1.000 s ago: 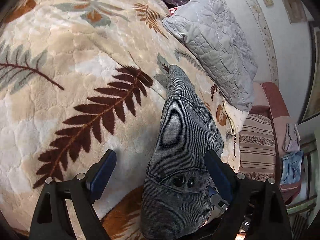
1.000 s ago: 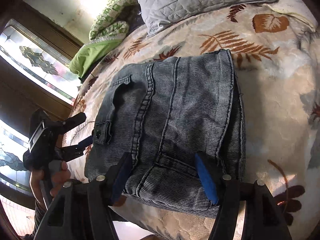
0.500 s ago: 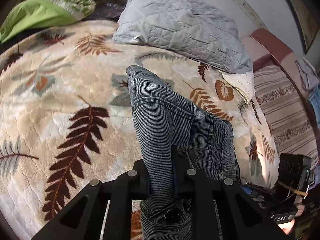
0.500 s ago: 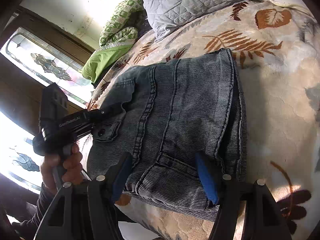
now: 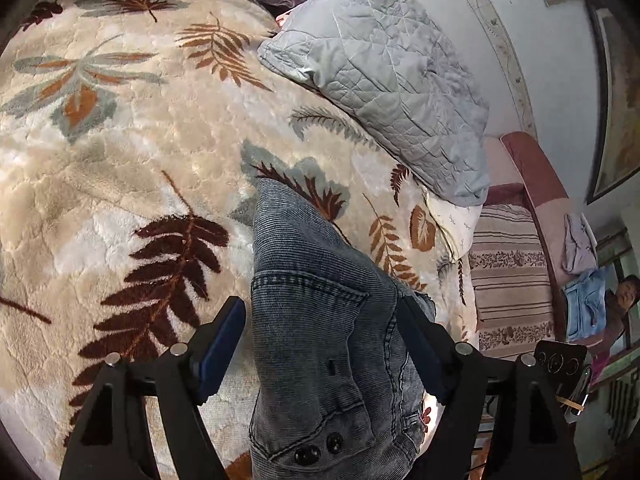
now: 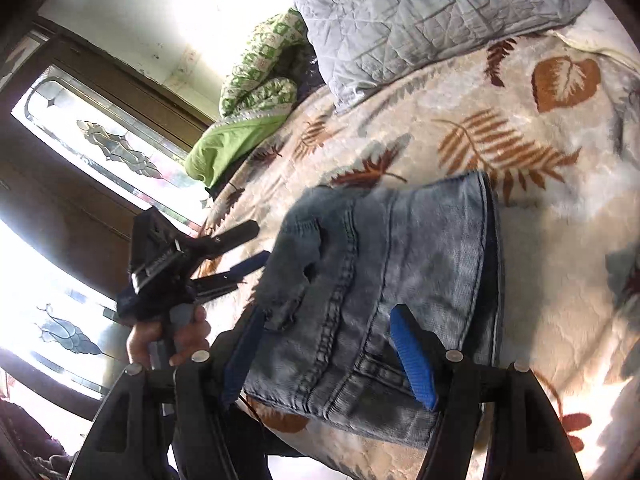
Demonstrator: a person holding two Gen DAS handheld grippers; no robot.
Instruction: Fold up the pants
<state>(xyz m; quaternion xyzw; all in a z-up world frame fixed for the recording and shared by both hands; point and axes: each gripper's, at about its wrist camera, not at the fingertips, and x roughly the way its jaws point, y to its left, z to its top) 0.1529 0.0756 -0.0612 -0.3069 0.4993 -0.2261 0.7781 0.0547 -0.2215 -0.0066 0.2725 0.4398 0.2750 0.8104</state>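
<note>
The grey-blue denim pants (image 5: 320,336) lie folded in a compact stack on the leaf-patterned blanket (image 5: 120,152) near the bed's front edge. They also show in the right wrist view (image 6: 400,280). My left gripper (image 5: 320,344) is open, its blue pads on either side of the waistband end with the two buttons. In the right wrist view the left gripper (image 6: 248,248) hovers open just left of the stack. My right gripper (image 6: 332,356) is open, its fingers straddling the near edge of the stack, holding nothing.
A grey quilted pillow (image 5: 392,72) lies at the far side of the bed. A green quilt (image 6: 248,120) is bunched beside it. A striped cushion (image 5: 512,280) and hanging clothes (image 5: 584,304) are off the bed's right edge. A glazed wooden door (image 6: 100,152) stands to the left.
My left gripper was shut on a fold of the pants half a second ago; it has let go, opened and drawn back. The right gripper stayed open and shifted slightly along the stack's edge.
</note>
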